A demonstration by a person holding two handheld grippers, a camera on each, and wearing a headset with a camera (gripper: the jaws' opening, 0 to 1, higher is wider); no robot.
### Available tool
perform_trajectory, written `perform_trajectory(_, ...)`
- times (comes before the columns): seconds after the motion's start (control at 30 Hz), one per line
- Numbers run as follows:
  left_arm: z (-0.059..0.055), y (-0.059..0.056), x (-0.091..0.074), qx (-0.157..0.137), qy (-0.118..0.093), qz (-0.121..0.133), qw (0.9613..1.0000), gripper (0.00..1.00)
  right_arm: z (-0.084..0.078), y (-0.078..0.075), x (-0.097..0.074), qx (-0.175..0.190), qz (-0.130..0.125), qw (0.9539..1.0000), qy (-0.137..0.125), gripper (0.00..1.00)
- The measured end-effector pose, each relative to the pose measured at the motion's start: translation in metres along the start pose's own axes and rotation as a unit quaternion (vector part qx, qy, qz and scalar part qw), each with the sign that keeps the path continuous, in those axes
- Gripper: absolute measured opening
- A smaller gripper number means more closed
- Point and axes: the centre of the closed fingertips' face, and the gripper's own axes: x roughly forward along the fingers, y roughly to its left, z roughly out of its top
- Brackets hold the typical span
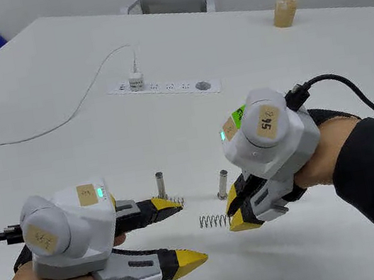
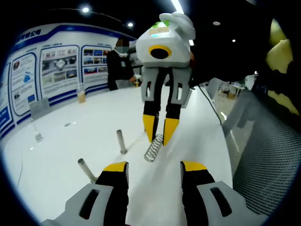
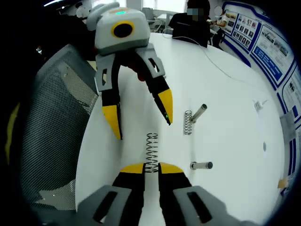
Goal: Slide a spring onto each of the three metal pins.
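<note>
On the white table (image 1: 271, 83), the left gripper (image 1: 193, 230) sits at the lower left of the head view with its yellow-tipped jaws spread wide apart and nothing between them. A white cable (image 1: 80, 104) trails across the table behind it to a plug in a power strip (image 1: 164, 86). Just past its upper jaw stands the left pin (image 1: 160, 185), a short upright metal rod, and a loose spring (image 1: 176, 201) lies on the table just beside that pin's base. Right of that, the held spring (image 1: 213, 219) lies along the tabletop between the two grippers, its far end free. The right pin (image 1: 222, 184) stands upright just behind it, bare of any spring. The right gripper (image 1: 237, 216) points down toward the table, and its own view shows its jaws brought together, clamped on the near end of the held spring. A cup (image 1: 288, 4) of pale drink with a straw stands far back on the right.
</note>
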Motion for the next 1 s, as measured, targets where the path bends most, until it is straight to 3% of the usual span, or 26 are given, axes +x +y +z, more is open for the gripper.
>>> perform_trajectory(0.63,0.005,-0.012,0.006,0.036,-0.008,-0.027,0.9990,0.16,0.008,0.016,-0.001,-0.028,0.021,0.9994,0.006,0.12)
perform_trajectory(1.0,0.004,-0.011,0.006,0.044,-0.006,-0.026,0.9986,0.12,0.019,0.016,-0.014,-0.034,0.015,0.9993,-0.006,0.12)
